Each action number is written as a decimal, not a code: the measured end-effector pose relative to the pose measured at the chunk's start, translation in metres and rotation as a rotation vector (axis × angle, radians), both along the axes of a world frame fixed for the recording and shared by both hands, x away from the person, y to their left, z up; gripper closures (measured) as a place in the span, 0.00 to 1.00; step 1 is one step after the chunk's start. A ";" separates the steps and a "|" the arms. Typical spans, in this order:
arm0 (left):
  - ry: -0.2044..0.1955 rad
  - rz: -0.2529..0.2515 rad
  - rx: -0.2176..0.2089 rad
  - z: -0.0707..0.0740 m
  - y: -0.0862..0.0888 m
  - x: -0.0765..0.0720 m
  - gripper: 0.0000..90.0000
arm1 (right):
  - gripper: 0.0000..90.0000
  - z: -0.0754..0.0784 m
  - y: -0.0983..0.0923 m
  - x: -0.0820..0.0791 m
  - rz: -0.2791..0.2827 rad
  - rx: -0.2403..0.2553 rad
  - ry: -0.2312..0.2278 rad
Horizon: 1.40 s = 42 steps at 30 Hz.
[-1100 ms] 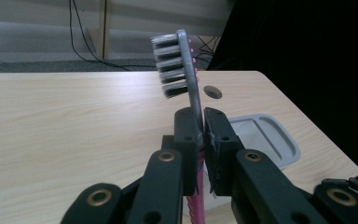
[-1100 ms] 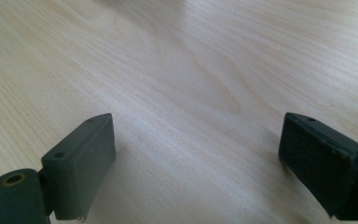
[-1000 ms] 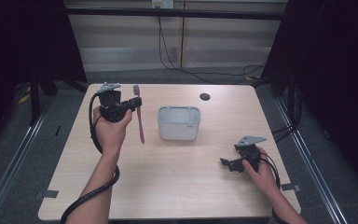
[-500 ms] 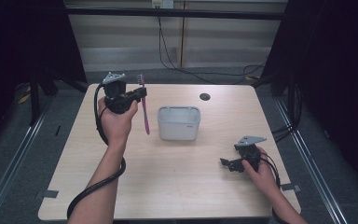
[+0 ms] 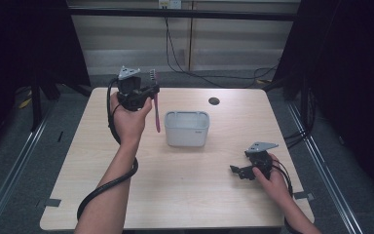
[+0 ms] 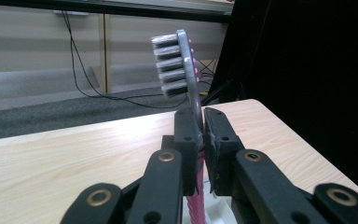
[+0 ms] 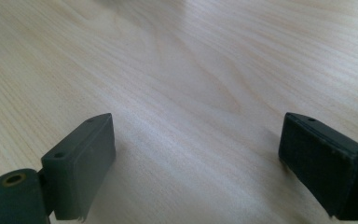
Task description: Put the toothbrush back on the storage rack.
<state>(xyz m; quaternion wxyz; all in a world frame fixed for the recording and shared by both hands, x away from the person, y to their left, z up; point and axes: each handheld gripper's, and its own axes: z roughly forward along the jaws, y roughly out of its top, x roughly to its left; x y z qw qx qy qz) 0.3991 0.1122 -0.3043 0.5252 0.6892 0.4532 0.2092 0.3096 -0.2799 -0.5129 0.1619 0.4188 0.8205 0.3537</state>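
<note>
Pink toothbrush (image 5: 156, 109) stands pinched between the left gripper's (image 6: 202, 135) fingers, left of the bin (image 5: 187, 128); right gripper (image 7: 196, 163) gapes.

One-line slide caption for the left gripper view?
Left tool clamps a pink-handled toothbrush upright, bristles above the jaws, over the wooden table.

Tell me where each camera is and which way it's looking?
High view: sits above the person's side, looking forward and down on the table; both forearms, left gripper and right gripper show.
Left gripper view: rides the left gripper, looking along its fingers clamped on the toothbrush, bristles up.
Right gripper view: rides the right gripper, facing bare tabletop low down between open fingers.
Shared: high and left gripper views both show the toothbrush; the white bin stands beside it.
</note>
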 end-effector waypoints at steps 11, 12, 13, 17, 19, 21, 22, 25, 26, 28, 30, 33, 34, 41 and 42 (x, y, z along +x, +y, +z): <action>-0.003 0.002 -0.019 0.000 -0.010 0.009 0.94 | 0.11 0.000 0.000 0.000 0.000 -0.001 -0.003; -0.005 0.004 -0.021 0.000 -0.011 0.010 0.94 | 0.11 0.000 0.000 0.000 0.001 -0.001 -0.003; -0.004 0.005 -0.022 0.000 -0.011 0.011 0.94 | 0.11 0.000 0.000 0.000 0.001 -0.001 -0.003; -0.013 0.008 -0.029 -0.001 -0.014 0.015 0.94 | 0.11 0.000 0.000 0.000 0.001 -0.001 -0.003; -0.015 0.008 -0.028 -0.002 -0.016 0.017 0.94 | 0.11 0.000 0.000 0.000 0.000 -0.001 -0.003; -0.020 0.010 -0.027 -0.002 -0.017 0.018 0.94 | 0.11 0.000 0.000 0.000 0.001 -0.001 -0.003; -0.022 0.011 -0.029 -0.003 -0.018 0.019 0.94 | 0.11 0.000 0.000 0.000 0.001 -0.001 -0.003; -0.025 0.012 -0.026 -0.004 -0.020 0.022 0.94 | 0.11 0.000 0.000 0.000 0.001 -0.001 -0.003; -0.023 0.011 -0.024 -0.005 -0.020 0.022 0.94 | 0.11 0.000 0.000 0.000 0.001 -0.001 -0.004; -0.024 0.013 -0.022 -0.006 -0.021 0.024 0.94 | 0.11 0.000 0.000 0.000 0.001 -0.001 -0.003; -0.025 0.014 -0.023 -0.007 -0.022 0.025 0.94 | 0.11 0.000 0.000 0.000 0.001 -0.001 -0.004; -0.027 0.014 -0.028 -0.010 -0.024 0.028 0.94 | 0.11 0.000 0.000 0.000 0.001 -0.001 -0.003; -0.029 0.015 -0.024 -0.010 -0.024 0.028 0.94 | 0.11 0.000 0.000 0.000 0.001 -0.001 -0.004; -0.039 0.013 -0.020 -0.014 -0.028 0.032 0.94 | 0.12 0.000 0.000 0.000 0.001 -0.001 -0.004; -0.040 0.013 -0.019 -0.015 -0.028 0.033 0.94 | 0.11 0.000 0.000 0.000 0.001 -0.001 -0.004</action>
